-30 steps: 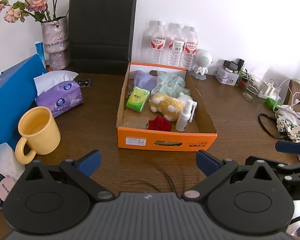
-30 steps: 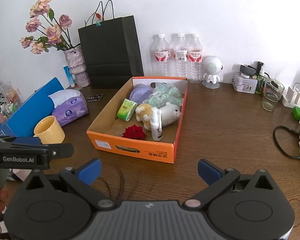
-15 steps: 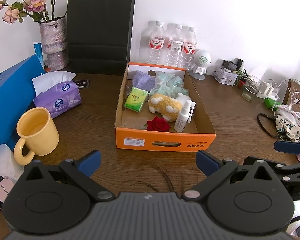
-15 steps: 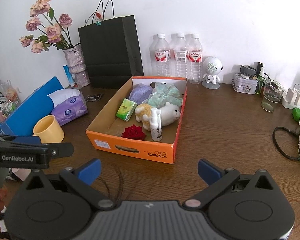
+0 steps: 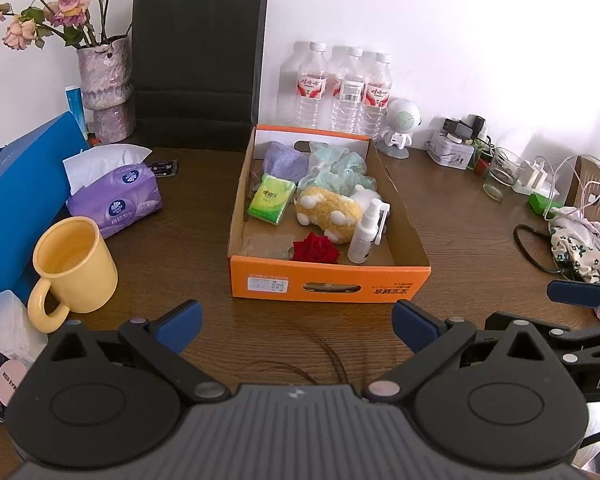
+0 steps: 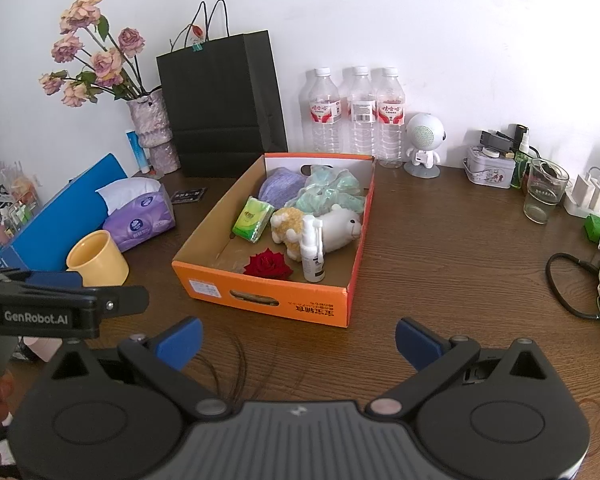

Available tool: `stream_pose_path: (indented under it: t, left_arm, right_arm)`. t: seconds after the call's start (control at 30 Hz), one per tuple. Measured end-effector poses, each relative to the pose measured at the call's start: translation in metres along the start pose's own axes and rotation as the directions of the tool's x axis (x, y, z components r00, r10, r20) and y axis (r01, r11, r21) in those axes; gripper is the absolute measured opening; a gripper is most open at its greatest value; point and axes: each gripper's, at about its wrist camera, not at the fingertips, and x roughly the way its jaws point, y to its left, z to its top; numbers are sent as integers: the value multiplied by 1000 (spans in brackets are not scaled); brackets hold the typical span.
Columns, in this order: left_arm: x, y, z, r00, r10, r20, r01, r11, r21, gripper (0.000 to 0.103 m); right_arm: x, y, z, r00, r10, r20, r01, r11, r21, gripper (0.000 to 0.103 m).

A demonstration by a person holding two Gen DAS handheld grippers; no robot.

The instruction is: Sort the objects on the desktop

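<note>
Left gripper [image 5: 296,322] and right gripper [image 6: 298,338]: jaws spread wide, grasping nothing, both above the bare counter [image 6: 440,248] just in front of the orange box [image 5: 328,282]. The box holds a red rose [image 5: 315,248], white spray bottle [image 5: 366,232], yellow plush toy [image 5: 328,214], green tissue pack [image 5: 270,200] and cloths. A yellow mug [image 5: 74,264] and purple tissue pack [image 5: 116,196] stand left of the box, apart from it.

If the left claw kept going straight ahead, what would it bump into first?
Probably the near orange wall of the cardboard box, which lies dead ahead of the open left gripper across bare brown wooden table. Depth is hard to judge.
</note>
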Motion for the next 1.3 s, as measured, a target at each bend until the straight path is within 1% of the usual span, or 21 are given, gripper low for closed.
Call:
stream_pose_path:
  t: [0.43,1.3]
  left_arm:
    - [1,-4,-1,1000,3,-10,-3,1000,15,103]
    - [2,-4,-1,1000,8,-8,-7,1000,25,103]
  right_arm:
    - [1,2,-1,1000,0,-3,0,1000,-2,103]
    - [3,4,-1,1000,-2,-7,2,1000,-4,103]
